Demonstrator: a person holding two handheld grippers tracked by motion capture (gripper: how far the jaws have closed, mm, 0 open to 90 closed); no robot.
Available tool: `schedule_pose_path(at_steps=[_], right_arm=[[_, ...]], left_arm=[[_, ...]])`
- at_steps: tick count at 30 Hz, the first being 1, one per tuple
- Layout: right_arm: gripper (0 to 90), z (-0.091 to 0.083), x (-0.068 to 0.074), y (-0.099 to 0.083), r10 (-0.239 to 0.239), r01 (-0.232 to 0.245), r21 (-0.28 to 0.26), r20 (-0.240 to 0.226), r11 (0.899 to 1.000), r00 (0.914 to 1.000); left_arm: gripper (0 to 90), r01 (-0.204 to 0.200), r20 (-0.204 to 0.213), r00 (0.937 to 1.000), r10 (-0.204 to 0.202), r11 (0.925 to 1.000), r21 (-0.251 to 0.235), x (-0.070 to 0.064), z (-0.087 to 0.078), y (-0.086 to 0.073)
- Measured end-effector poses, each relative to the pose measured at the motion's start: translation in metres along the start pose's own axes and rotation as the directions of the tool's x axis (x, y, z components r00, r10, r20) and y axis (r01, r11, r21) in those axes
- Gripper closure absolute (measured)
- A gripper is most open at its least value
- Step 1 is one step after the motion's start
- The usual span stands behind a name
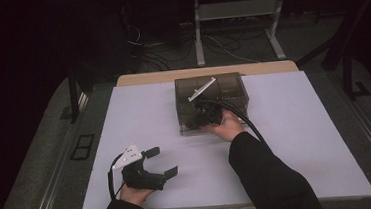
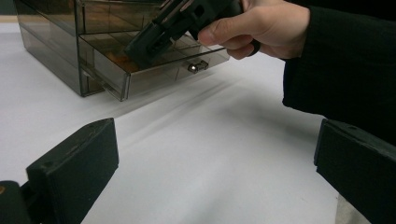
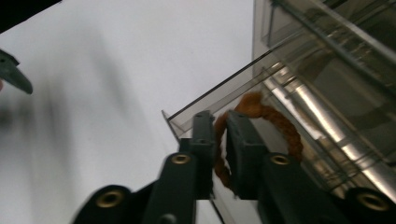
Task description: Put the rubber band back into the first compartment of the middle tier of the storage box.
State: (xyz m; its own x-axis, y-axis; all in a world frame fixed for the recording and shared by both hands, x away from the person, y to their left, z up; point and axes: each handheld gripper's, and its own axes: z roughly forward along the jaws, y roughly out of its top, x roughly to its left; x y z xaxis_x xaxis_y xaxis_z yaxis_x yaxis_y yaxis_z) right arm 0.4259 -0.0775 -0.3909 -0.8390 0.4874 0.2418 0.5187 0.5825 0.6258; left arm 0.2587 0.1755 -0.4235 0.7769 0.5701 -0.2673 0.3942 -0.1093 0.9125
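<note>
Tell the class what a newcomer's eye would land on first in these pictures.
The smoky transparent plastic drawer box at the far middle of the white table, bottom drawer pulled out. There the right hand-held gripper pinches an orange-brown braided ring over the drawer. Near the front edge, the left hand-held gripper rests with jaws wide apart.

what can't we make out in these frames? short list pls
- Brown braided ring in the right gripper view: the right gripper, shut on it, covers its near part.
- Ring in the left gripper view: an orange blur behind the smoky wall of the open drawer.
- Drawer contents in the high view: hidden by the hand.
- Upper compartments of the drawer box: too dark to tell their contents.
- Left gripper: open, holding nothing.
</note>
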Motion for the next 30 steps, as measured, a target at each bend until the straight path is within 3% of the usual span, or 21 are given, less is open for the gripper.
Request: schedule_pose_path(at_steps=[13, 21, 26, 30], right_arm=[[58.3, -0.02, 0.009, 0.0, -0.039, 0.04, -0.016, 0.051, 0.999, 0.9979], [36.9, -0.039, 0.013, -0.005, -0.035, 0.038, -0.034, 0.083, 0.999, 0.996], [17.8, -0.051, 0.018, -0.008, -0.023, 0.028, -0.052, 0.081, 0.998, 0.9964], [9.7, -0.059, 0.022, -0.013, -0.032, 0.039, -0.062, 0.1, 0.997, 0.9944]], left_arm=[[0.0, -0.001, -0.002, 1.0, 0.001, 1.0, 0.003, 0.0, 0.001, 0.0], [0.0, -0.004, -0.004, 1.0, 0.004, 1.0, 0.006, 0.0, 0.001, 0.0], [0.0, -0.005, -0.004, 1.0, 0.005, 1.0, 0.006, 0.0, 0.001, -0.001], [0.0, -0.001, -0.005, 1.0, 0.001, 1.0, 0.005, 0.0, 0.001, -0.001]])
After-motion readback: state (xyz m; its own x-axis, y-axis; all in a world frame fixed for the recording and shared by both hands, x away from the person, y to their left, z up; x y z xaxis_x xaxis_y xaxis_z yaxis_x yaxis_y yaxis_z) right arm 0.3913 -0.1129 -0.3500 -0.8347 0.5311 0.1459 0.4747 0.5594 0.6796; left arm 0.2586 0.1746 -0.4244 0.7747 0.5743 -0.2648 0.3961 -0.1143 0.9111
